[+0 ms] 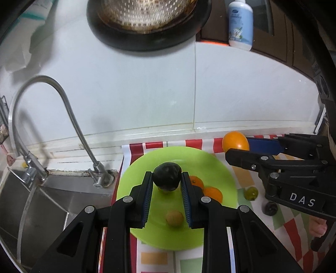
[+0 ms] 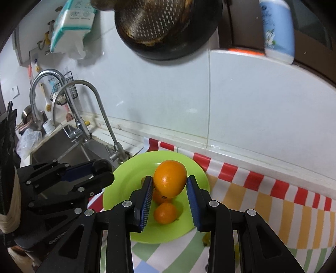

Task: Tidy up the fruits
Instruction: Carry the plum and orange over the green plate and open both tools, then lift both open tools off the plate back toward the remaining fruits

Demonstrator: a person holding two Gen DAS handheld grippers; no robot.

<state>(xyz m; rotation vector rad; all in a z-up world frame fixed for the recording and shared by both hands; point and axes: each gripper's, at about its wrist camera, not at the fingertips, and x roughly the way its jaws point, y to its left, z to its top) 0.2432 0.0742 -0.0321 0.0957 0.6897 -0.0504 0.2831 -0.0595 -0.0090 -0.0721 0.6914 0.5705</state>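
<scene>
A lime-green plate (image 1: 212, 168) lies on a striped mat by the sink. My left gripper (image 1: 167, 178) is shut on a dark, almost black round fruit (image 1: 167, 175), held just above the plate's far half. Two small oranges (image 1: 213, 194) and a yellow-green fruit (image 1: 174, 218) lie on the plate. My right gripper (image 2: 169, 180) is shut on a large orange (image 2: 170, 177) above the same plate (image 2: 128, 178), with a small orange (image 2: 165, 212) lying below it. In the left wrist view the right gripper (image 1: 237, 148) holds that large orange (image 1: 235, 140) at the right.
A green fruit (image 1: 251, 193) and a dark fruit (image 1: 270, 208) lie on the mat (image 1: 245, 178) right of the plate. The steel sink (image 1: 42, 201) and its faucet (image 1: 69, 109) stand at the left. A pan with a colander (image 1: 147, 19) hangs on the tiled wall; a bottle (image 1: 240, 23) stands on a ledge.
</scene>
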